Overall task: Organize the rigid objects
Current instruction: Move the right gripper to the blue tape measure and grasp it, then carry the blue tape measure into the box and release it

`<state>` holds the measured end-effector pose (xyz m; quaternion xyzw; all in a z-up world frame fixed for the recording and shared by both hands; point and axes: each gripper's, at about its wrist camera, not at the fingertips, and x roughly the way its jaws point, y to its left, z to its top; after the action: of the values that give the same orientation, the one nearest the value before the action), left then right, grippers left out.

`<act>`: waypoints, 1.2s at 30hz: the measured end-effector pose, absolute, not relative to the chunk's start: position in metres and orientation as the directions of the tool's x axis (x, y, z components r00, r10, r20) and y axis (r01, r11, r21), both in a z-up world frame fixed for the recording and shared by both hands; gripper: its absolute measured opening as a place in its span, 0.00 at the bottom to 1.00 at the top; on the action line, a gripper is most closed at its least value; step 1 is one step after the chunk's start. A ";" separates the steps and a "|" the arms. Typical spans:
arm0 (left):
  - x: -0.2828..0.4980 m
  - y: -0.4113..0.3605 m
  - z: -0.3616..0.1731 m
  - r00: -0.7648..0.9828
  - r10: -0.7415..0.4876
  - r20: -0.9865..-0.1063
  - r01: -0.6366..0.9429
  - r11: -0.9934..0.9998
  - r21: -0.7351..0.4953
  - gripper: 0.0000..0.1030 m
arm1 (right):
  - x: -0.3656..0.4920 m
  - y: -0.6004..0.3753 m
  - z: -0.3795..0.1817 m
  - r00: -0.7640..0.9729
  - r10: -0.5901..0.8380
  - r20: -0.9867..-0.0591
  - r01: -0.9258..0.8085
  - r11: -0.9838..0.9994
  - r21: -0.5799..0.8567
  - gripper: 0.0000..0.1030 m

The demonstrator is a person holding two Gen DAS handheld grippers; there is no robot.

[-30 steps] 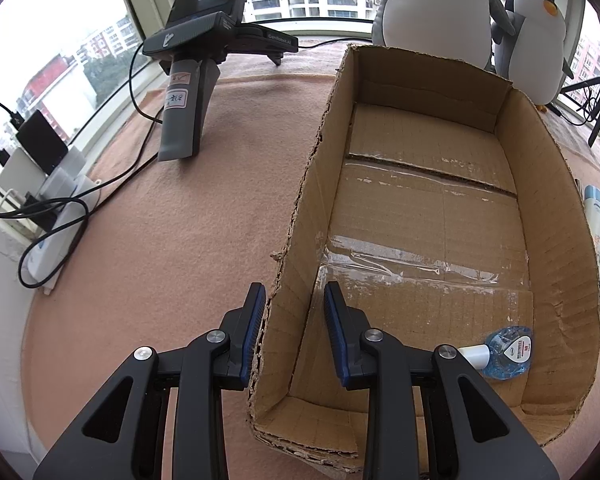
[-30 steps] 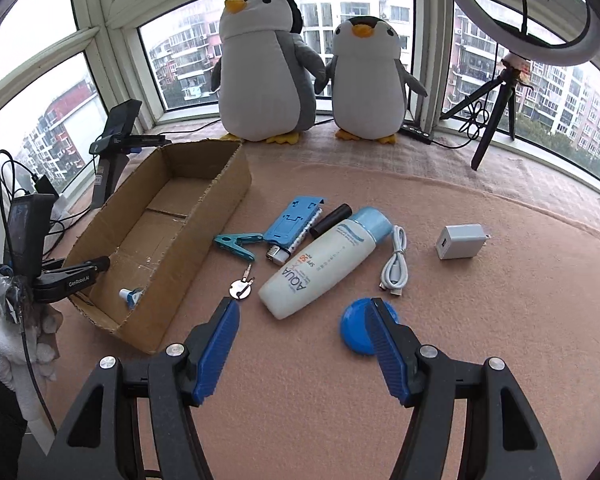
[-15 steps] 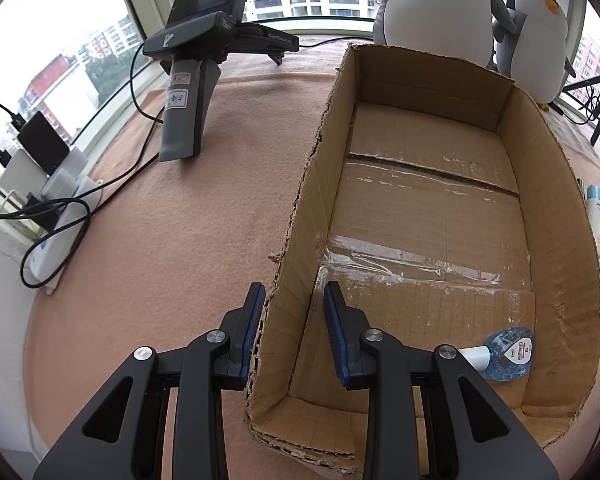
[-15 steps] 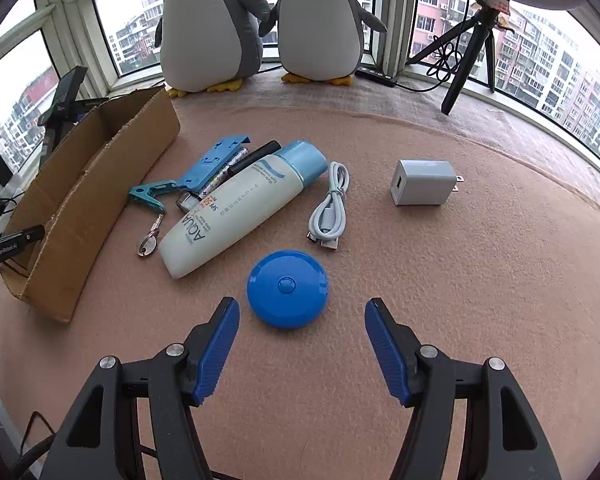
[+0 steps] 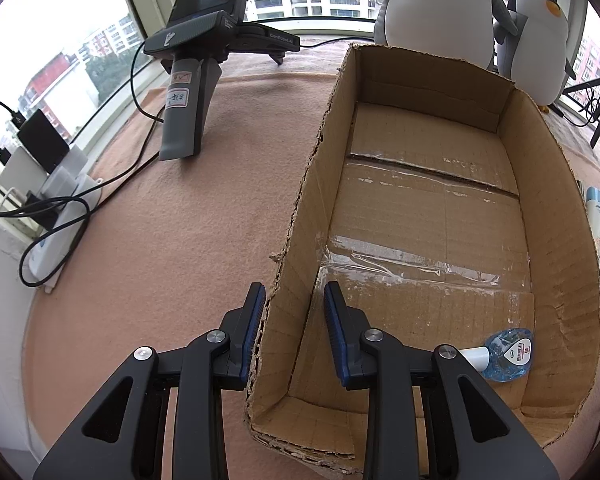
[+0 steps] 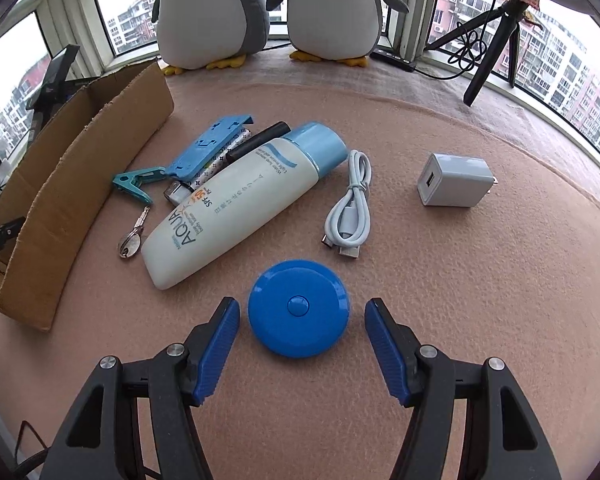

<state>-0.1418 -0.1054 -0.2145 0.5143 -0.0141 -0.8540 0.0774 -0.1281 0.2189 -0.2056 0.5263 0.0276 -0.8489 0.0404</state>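
Note:
My left gripper (image 5: 294,312) straddles the left wall of the open cardboard box (image 5: 300,216), one finger outside and one inside; the outer pad touches the wall, the inner one stands off it. A small clear-blue bottle (image 5: 504,354) lies in the box's near right corner. My right gripper (image 6: 302,320) is open, its fingers on either side of a round blue disc (image 6: 298,306) on the pink cloth, not touching it. Beyond lie a white AQUA tube (image 6: 236,204), a white cable (image 6: 350,208), a white charger (image 6: 452,180), a blue holder (image 6: 208,146), a teal clip (image 6: 136,184) and a key (image 6: 132,236).
Two plush penguins (image 6: 216,8) stand at the window behind. A black tripod (image 6: 496,36) stands at the back right. A handheld device on a stand (image 5: 196,80), power bricks and cables (image 5: 40,184) lie left of the box (image 6: 72,184).
My right gripper has moved forward and down, so the blue disc now sits between its open fingers. The left gripper and box have barely moved.

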 end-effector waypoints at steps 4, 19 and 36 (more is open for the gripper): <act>-0.142 -0.105 -0.214 -0.459 -0.147 -0.876 0.118 -0.988 0.104 0.28 | -0.128 0.219 -0.207 -0.436 -0.041 -0.899 0.099 -0.995 -0.003 0.50; -0.143 -0.106 -0.213 -0.460 -0.138 -0.877 0.122 -0.988 0.091 0.28 | -0.121 0.212 -0.186 -0.477 -0.072 -0.876 0.115 -0.993 0.018 0.45; -0.143 -0.107 -0.214 -0.460 -0.131 -0.878 0.125 -0.989 0.081 0.28 | -0.142 0.110 -0.110 -0.564 -0.262 -0.783 0.335 -0.939 0.073 0.45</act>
<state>-0.1430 -0.1071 -0.2140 0.5140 -0.0026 -0.8545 0.0750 -0.1423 0.1099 -0.1099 0.4352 0.0420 -0.8834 0.1689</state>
